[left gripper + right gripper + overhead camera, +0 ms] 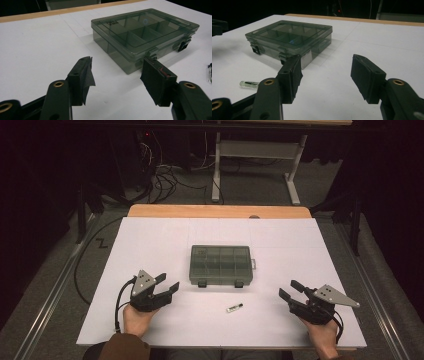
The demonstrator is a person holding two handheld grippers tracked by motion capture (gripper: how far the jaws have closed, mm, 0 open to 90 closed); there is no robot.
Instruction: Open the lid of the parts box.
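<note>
Both tongs are being held low over the near part of the white table (150, 240), the left tongs (167, 285) and the right tongs (290, 290) each with jaws spread wide and nothing between them. Judged from this, the work is only being started. A small glass vial (234, 308) is lying between them, nearer the right tongs, apart from everything. Just beyond it, a smoky plastic box (220, 264) with compartments is sitting at the table's middle, its lid shut and both front latches (183, 45) fastened. The latches are likely being called for next, since the shut lid is barring the vial. Beyond the table, cables and a stand are seen on the floor.
</note>
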